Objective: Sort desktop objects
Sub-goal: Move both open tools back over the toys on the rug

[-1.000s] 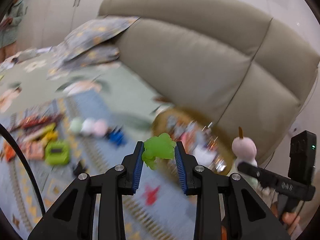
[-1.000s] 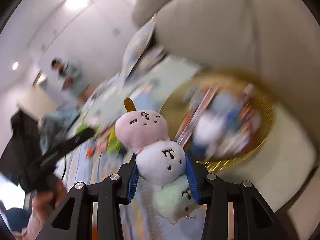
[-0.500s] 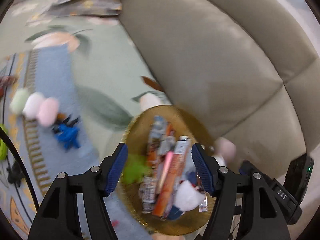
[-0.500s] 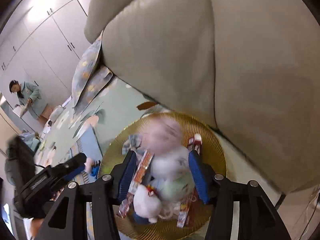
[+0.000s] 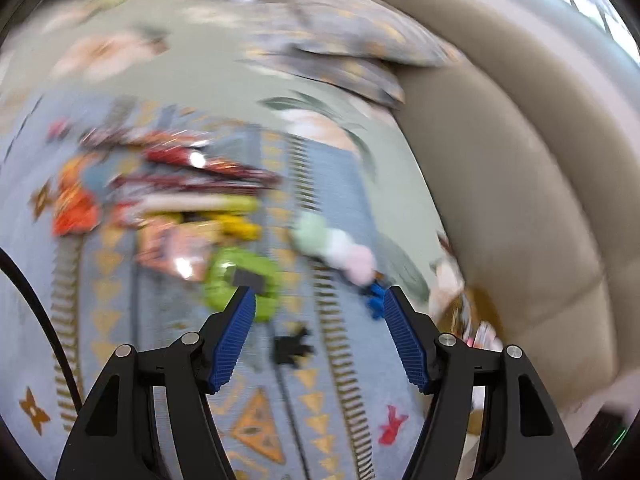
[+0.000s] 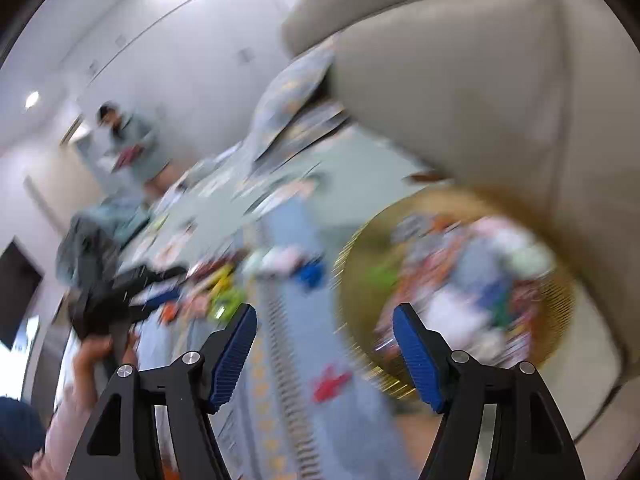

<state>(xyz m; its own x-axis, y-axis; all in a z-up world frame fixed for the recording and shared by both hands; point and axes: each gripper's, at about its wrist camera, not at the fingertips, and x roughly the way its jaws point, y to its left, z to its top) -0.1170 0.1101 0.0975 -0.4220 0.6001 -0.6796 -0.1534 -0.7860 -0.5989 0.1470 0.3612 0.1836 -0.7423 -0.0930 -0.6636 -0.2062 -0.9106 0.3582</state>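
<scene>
My left gripper [image 5: 318, 292] is open with nothing between its blue pads, over the patterned rug [image 5: 280, 420]. Below it lie a small black toy [image 5: 290, 346], a green gadget [image 5: 240, 280], a blue toy [image 5: 374, 300] and a three-ball plush skewer [image 5: 336, 246]. My right gripper [image 6: 325, 311] is empty, its jaws opening, just left of the gold basket [image 6: 352, 248], which is full of packets and plush toys. A red toy [image 6: 330, 384] lies under it. Everything is motion-blurred.
Snack packets [image 5: 180, 176] are heaped on the rug's far left. A beige sofa [image 5: 520, 200] borders the rug on the right, with the basket against it. A hand [image 6: 96, 356] holds the left gripper [image 6: 152, 280]. A person [image 6: 128, 140] stands far back.
The left gripper let go of the green toy and the right gripper of the plush skewer over the basket. Both now stand empty; the left has swung away over the rug.
</scene>
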